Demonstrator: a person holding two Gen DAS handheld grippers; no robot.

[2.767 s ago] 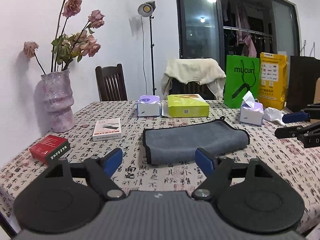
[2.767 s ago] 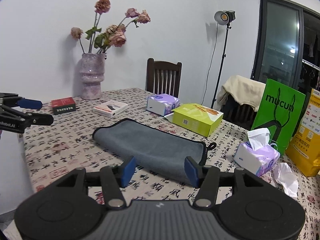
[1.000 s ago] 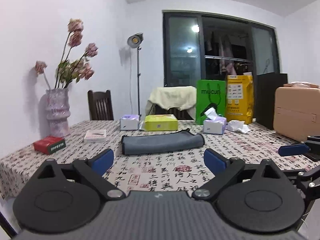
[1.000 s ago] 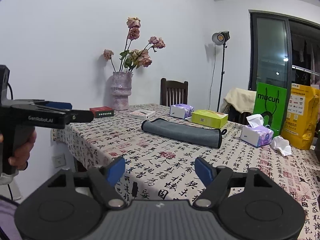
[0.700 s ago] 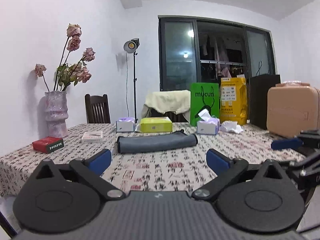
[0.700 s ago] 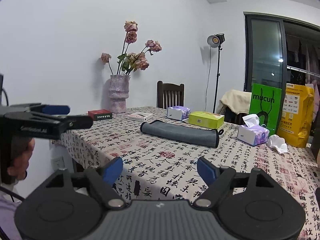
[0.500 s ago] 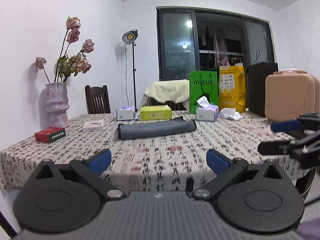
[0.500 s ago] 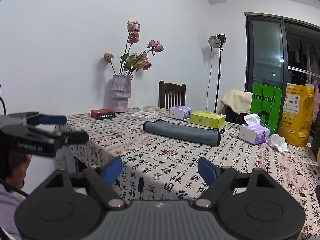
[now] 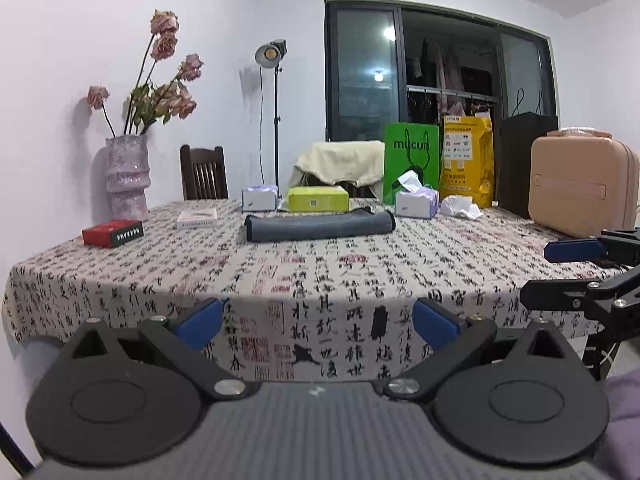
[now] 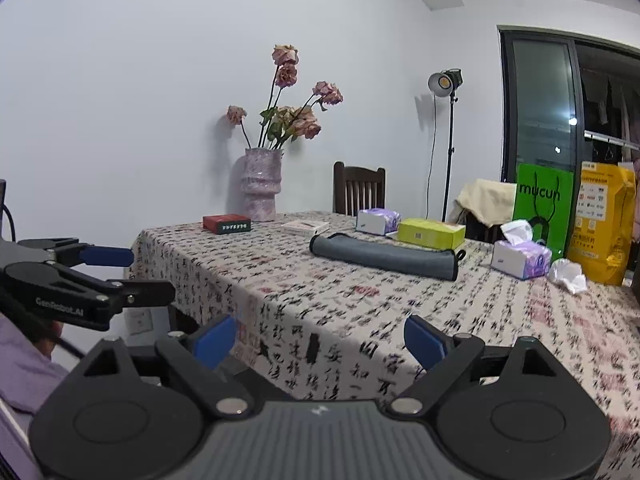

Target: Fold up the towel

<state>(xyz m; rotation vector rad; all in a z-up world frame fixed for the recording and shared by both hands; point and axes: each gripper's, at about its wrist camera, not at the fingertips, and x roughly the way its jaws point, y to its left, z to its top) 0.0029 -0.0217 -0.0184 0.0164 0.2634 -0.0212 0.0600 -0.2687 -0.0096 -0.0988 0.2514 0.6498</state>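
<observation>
A grey towel (image 9: 318,228) lies folded into a long narrow strip on the table, far from both grippers; it also shows in the right wrist view (image 10: 384,256). My left gripper (image 9: 316,322) is open and empty, held off the table's near edge. My right gripper (image 10: 318,338) is open and empty, also back from the table edge. The right gripper shows at the right of the left wrist view (image 9: 580,272), and the left gripper shows at the left of the right wrist view (image 10: 104,276).
The table (image 9: 360,276) has a calligraphy-print cloth. On it stand a vase of dried roses (image 9: 126,178), a red box (image 9: 113,233), a flat white box (image 9: 197,218), tissue packs (image 9: 414,202), a green box (image 9: 318,199), bags (image 9: 466,160) and a pink case (image 9: 582,190). Chairs stand behind.
Both grippers have pulled back and dropped lower, away from the folded towel to beyond the table's near edge. The towel has not moved. Both stay open.
</observation>
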